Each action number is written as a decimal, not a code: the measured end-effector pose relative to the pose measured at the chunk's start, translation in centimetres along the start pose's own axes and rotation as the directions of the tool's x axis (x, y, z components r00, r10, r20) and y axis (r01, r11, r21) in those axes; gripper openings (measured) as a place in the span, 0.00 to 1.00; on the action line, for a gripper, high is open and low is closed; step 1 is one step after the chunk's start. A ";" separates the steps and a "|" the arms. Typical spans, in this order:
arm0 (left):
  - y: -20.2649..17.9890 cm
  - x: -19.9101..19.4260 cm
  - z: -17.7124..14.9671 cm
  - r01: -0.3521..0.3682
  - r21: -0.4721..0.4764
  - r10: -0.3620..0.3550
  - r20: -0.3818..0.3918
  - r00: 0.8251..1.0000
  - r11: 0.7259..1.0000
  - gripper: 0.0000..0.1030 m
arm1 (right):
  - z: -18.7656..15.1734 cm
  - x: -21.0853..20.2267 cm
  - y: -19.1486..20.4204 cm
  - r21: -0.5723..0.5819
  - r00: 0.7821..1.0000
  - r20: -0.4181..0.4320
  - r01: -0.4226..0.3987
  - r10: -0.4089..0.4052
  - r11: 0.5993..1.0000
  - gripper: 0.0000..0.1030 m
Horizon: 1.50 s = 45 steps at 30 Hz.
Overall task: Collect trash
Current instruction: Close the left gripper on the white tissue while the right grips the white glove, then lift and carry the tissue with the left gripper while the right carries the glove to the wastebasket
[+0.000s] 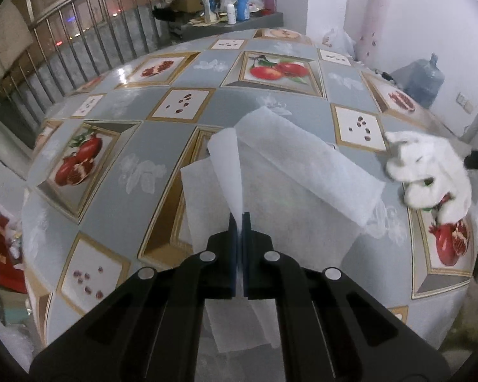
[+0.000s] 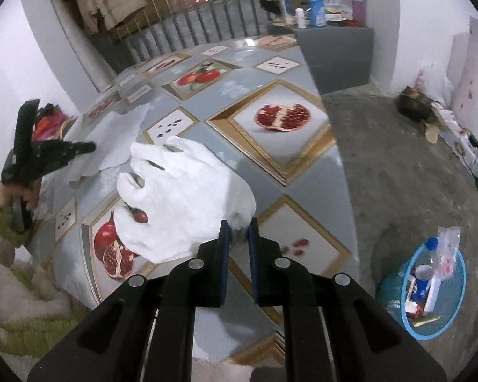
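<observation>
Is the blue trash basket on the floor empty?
No, the blue trash basket already holds a plastic bottle, a clear bag and other scraps.

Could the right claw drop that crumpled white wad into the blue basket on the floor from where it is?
Probably yes. The right claw grips the crumpled tissue wad at the table's edge, and the blue basket sits open on the floor just beyond, with nothing between.

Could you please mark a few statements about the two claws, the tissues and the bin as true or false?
1. The left claw is shut on the flat white tissue sheet. True.
2. The crumpled white tissue wad already lies in the bin. False: it is over the table, pinched by the right claw.
3. The blue mesh waste basket is empty. False: it holds bottles and packaging.
4. The basket stands on the floor. True.
</observation>
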<state>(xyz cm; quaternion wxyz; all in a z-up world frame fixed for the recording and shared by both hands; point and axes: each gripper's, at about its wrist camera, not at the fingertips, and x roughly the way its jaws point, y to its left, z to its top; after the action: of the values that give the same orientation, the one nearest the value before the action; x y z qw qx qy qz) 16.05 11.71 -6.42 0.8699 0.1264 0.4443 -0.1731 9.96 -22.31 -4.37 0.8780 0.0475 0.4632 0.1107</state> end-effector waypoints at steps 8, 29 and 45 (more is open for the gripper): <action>0.1 -0.1 -0.1 -0.037 -0.037 0.037 -0.003 0.999 0.999 0.01 | 1.3 0.4 1.4 -0.067 1.000 0.027 0.015 -0.013 0.998 0.52; -1.3 0.1 -0.1 -0.136 0.039 0.136 0.015 0.991 0.990 0.01 | 0.5 2.7 4.0 -0.150 0.998 -0.041 0.034 -0.041 0.988 0.22; -1.4 -0.2 -0.2 -0.125 0.031 0.124 0.021 0.992 0.992 0.01 | 0.5 -0.1 3.7 -0.017 0.996 0.049 0.074 -0.073 0.997 0.14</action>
<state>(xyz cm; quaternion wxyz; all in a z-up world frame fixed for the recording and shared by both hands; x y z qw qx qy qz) 15.23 10.59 -6.43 0.8810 0.1663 0.4244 -0.1270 9.74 -18.74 -3.27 0.8929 0.0247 0.4421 0.0817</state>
